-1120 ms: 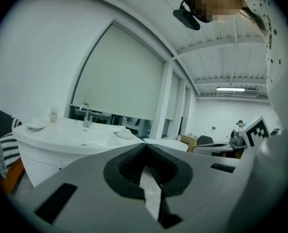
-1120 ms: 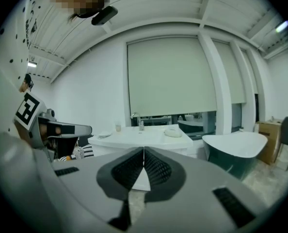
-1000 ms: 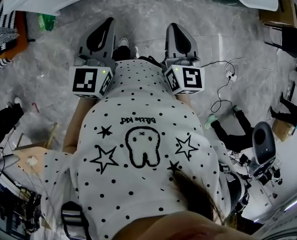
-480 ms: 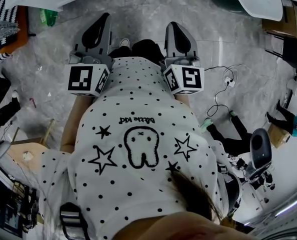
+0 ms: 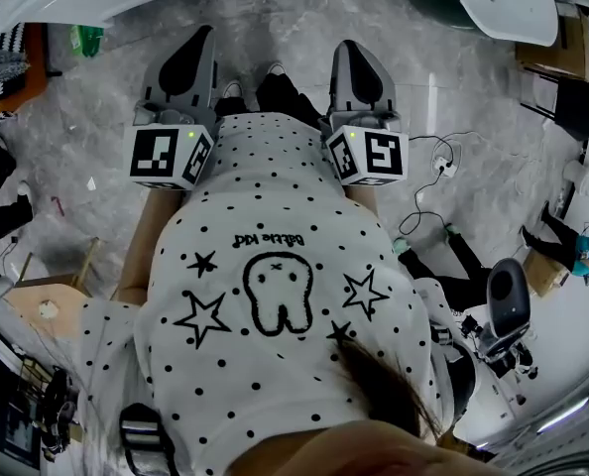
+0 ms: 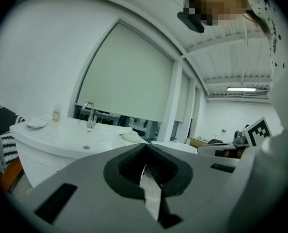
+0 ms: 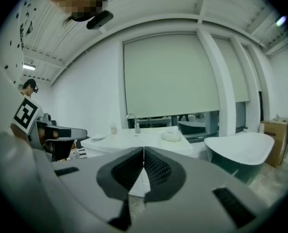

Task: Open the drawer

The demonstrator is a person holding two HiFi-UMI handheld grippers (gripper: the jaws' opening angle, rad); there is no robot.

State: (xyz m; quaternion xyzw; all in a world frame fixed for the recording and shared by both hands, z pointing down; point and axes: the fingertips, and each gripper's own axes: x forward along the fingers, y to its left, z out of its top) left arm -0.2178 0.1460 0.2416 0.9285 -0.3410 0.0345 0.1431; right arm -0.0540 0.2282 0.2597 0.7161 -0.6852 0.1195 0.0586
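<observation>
Both grippers are held out in front of my body over the grey marble floor. My left gripper (image 5: 203,36) is shut with nothing in it, its tips meeting in the left gripper view (image 6: 145,145). My right gripper (image 5: 347,50) is shut and empty too, its jaws touching in the right gripper view (image 7: 143,149). A white vanity cabinet (image 6: 47,152) with a basin and chrome tap (image 6: 89,114) stands ahead, also in the right gripper view (image 7: 134,141). I cannot make out a drawer front on it.
A dark green bathtub with a white rim (image 7: 241,149) stands to the right of the vanity. A power strip and cable (image 5: 438,172) lie on the floor at right. A person in black (image 5: 2,206) is at left, and boxes (image 5: 552,38) at far right.
The floor and its clutter have slid past beneath me as I moved across the room. Both grippers travelled along, still shut and side by side.
</observation>
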